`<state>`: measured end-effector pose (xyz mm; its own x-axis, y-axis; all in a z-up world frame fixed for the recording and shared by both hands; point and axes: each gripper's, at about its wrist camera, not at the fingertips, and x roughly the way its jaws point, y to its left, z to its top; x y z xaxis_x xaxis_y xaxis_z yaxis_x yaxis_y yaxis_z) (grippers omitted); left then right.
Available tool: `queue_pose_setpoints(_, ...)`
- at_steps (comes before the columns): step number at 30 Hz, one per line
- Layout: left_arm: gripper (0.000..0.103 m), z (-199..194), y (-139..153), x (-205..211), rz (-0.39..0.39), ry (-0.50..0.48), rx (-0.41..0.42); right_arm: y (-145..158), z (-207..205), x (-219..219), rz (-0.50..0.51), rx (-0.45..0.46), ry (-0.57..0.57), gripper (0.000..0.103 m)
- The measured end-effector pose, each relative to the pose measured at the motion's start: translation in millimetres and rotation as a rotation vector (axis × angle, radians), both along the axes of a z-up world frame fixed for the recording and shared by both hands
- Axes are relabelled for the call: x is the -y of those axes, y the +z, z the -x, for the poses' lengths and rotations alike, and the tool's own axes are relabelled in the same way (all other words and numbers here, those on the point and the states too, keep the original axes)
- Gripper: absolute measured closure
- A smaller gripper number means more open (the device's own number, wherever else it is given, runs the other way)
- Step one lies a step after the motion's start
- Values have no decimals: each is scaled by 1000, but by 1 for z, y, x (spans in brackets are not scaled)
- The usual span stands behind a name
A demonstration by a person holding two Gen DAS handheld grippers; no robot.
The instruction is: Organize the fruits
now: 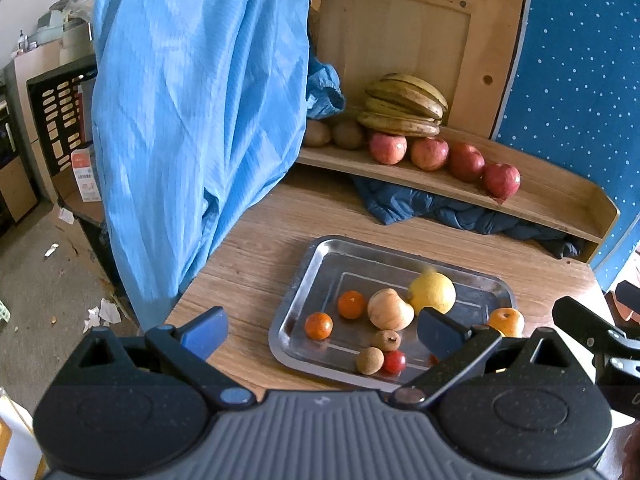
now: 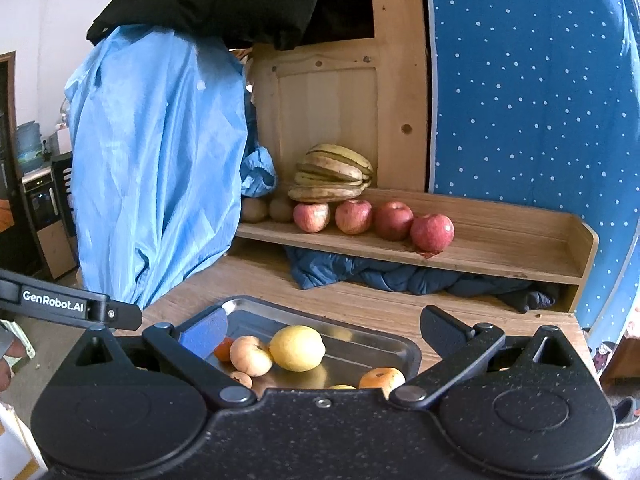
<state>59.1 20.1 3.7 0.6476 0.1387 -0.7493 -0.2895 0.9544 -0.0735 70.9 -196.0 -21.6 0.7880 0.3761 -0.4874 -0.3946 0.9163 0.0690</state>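
Left wrist view: the left gripper hangs with fingers spread wide and empty above the near end of the steel tray on the wooden table.
Right wrist view: the right gripper is likewise spread wide, holding nothing, low over the same tray.
Fruit in tray: a lemon, a pale peach-like fruit, small oranges and longans lie loose, some touching.
Fruit on shelf: bananas rest on a row of apples.
Risk: round fruit likely rolls if nudged off-centre; neighbours could scatter.
Risk: both grippers crowd one tray and may collide.
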Motion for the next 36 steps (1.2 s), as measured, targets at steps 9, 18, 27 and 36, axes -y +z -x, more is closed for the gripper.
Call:
queue_pose_setpoints(9,1,-1,-5,-9,14,-35,-7,-3,5,-8,10,-7,-52,1)
queue_pose_setpoints(18,1,4,-11,-12,31,-68,-12,-5,12,-11,21,-17,-99,1)
queue_pose_setpoints(27,1,17,-21,-19,49,-78,-22,-13,24,-17,47,-49,-117,1)
queue_pose_setpoints(36,1,30,-27,-27,60,-95,-26,-19,39,-24,71,-82,-127,1)
